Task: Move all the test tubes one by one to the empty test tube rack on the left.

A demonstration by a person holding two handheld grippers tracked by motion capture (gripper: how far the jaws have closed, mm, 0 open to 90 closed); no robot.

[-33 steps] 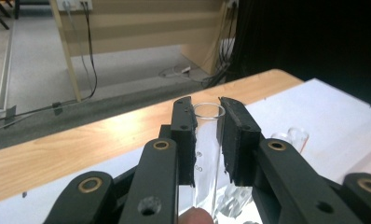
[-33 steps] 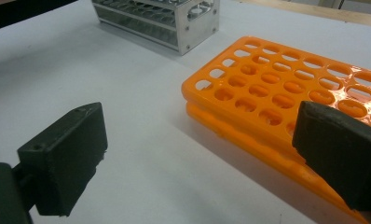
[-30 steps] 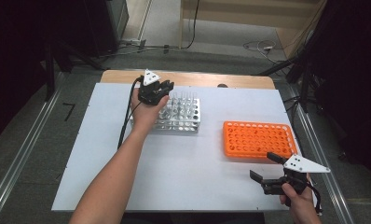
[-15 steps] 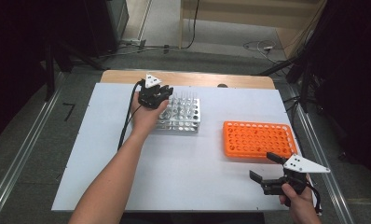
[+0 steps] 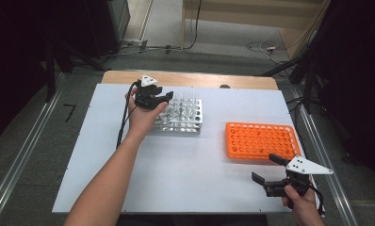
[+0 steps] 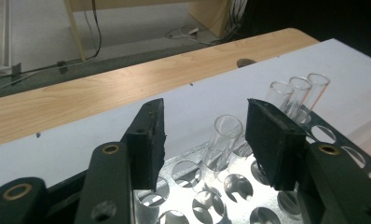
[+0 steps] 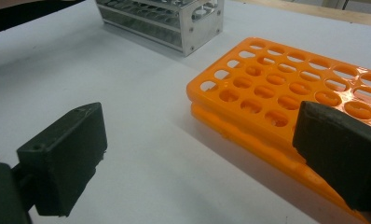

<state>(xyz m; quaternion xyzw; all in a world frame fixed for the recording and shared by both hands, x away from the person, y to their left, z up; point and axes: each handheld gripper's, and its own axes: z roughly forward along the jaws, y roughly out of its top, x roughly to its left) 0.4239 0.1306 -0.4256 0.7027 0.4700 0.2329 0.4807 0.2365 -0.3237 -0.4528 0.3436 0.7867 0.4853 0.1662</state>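
Two open claws: left claw [image 6: 204, 140] just-parted, straddling a glass tube [image 6: 223, 140] in the metal rack [image 5: 185, 123]; right claw [image 7: 197, 154] empty.

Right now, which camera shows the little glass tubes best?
The left gripper view: a glass tube stands in the metal rack right past the open left claw, with three more behind. The high view shows them faint and tiny; in the right gripper view I can't make them out.

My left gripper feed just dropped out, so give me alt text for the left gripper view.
The left gripper, its jaws just opened, frames one clear test tube standing untouched in the metal rack. Three more tubes stand at the rack's far right, with the white tabletop and its wooden edge beyond.
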